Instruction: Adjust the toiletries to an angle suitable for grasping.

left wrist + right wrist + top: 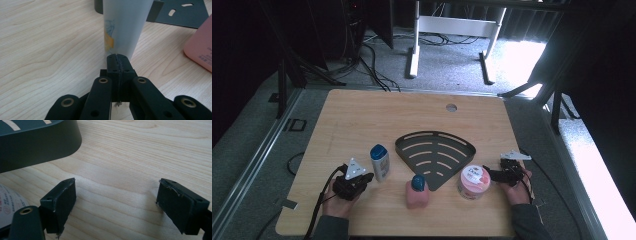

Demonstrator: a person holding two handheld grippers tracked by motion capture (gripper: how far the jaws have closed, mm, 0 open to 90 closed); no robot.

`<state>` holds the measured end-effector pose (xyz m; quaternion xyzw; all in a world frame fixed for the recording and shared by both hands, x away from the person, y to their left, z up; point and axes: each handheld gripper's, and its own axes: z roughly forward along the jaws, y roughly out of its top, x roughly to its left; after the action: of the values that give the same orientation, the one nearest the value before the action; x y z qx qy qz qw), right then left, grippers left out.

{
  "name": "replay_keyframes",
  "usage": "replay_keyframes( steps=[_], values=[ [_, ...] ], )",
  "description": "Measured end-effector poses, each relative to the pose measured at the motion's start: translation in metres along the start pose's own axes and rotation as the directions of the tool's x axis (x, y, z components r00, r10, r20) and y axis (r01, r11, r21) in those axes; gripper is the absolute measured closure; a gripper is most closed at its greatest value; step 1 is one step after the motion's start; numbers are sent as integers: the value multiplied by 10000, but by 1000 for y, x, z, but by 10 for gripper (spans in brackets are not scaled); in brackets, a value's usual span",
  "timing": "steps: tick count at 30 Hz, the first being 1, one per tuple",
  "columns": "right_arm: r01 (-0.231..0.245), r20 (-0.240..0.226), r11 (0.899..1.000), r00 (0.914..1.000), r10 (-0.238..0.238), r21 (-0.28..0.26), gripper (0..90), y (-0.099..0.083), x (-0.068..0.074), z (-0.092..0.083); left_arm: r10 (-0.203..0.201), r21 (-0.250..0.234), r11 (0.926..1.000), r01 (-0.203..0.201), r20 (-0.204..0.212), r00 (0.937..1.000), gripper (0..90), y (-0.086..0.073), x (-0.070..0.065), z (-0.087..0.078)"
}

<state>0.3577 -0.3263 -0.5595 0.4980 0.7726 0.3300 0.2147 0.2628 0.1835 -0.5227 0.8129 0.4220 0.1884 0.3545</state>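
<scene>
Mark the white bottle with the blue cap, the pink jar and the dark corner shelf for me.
white bottle (pixel 380 163), high view, middle of its body.
pink jar (pixel 473 181), high view, centre of its lid.
dark corner shelf (pixel 435 154), high view, slotted floor near its middle.

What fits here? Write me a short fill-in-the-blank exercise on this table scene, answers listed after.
1. The left gripper has its jaws ____.
2. The right gripper has its jaws ____, with nothing between them.
3. The white bottle has a ____ cap.
4. The round jar stands beside the dark corner ____.

Missing words: shut; open; blue; shelf
</scene>
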Motion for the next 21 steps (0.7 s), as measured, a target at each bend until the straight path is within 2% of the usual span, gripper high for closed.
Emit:
replay_keyframes(
  steps=[4, 11, 13, 21],
  values=[
    [0, 0, 10000, 10000, 0, 0, 155, 0, 0, 0, 47, -183, 9998, -47, 7, 10000, 897, 1, -2, 1],
    [1, 1, 10000, 10000, -1, 2, 155, 0, 0, 0, 128, -169, 9998, -126, 68, 9999, 897, 2, -3, 3],
    [2, 1, 10000, 10000, -2, 2, 155, 0, 0, 0, 213, -205, 9996, -209, 194, 9996, 897, 3, -5, 5],
    [1, 1, 10000, 10000, -1, 4, 155, 0, 0, 0, 336, -172, 9993, -333, 154, 9993, 896, 6, -7, 11]
  ],
)
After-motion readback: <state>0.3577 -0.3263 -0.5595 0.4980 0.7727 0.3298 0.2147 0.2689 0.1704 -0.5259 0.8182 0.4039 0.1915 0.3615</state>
